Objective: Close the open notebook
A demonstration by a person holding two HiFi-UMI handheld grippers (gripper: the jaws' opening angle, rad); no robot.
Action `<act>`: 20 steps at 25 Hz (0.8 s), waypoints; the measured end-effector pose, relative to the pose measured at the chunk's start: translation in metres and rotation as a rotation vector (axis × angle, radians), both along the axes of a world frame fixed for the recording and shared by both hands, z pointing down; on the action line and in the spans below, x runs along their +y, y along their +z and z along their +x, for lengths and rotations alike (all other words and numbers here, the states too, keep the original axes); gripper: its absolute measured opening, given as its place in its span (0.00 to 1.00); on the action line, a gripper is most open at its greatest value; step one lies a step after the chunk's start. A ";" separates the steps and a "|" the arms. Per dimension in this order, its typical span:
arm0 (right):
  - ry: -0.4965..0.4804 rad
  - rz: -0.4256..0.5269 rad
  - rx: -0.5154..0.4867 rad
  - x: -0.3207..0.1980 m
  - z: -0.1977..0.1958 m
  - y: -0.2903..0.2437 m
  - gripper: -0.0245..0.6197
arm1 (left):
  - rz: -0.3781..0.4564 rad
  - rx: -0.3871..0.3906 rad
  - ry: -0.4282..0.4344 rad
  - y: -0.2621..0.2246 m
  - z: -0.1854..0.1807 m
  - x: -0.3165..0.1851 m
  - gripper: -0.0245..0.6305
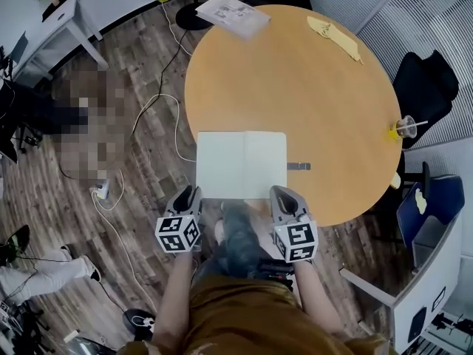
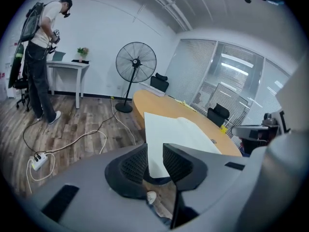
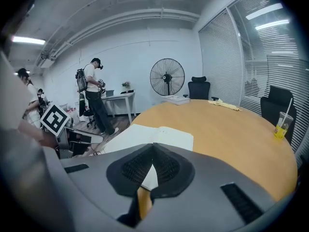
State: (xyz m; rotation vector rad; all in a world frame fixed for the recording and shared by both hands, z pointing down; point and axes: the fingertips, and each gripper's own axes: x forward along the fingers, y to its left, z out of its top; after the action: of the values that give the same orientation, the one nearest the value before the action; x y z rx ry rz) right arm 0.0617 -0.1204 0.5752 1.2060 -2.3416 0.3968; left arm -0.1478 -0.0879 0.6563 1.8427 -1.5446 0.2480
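An open notebook [image 1: 241, 164] with blank white pages lies flat at the near edge of the round wooden table [image 1: 318, 87]. My left gripper [image 1: 189, 193] hovers just off the notebook's near left corner, its jaws apart with nothing between them. My right gripper [image 1: 279, 192] is at the near right corner, with its fingertips meeting. In the left gripper view the notebook [image 2: 178, 132] shows beyond the gap of the left gripper [image 2: 154, 146]. The right gripper view has the right gripper [image 3: 153, 145] shut in front of the notebook [image 3: 161, 135].
A small dark object [image 1: 298, 166] lies just right of the notebook. A paper stack [image 1: 231, 13], a yellow cloth [image 1: 334, 35] and a cup with a straw [image 1: 404, 127] sit near the table's far and right rim. Cables [image 1: 159, 102] cross the floor at left; chairs stand around.
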 end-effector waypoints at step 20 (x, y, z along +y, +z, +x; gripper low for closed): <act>-0.040 -0.019 0.069 0.003 -0.004 0.011 0.06 | -0.122 0.320 -0.094 0.036 0.013 0.006 0.29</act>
State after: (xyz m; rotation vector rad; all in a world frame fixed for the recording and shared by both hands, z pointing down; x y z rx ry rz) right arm 0.0574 -0.1176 0.5865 1.1441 -2.2946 0.3573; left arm -0.1346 -0.0817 0.6923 1.6203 -1.3569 0.0018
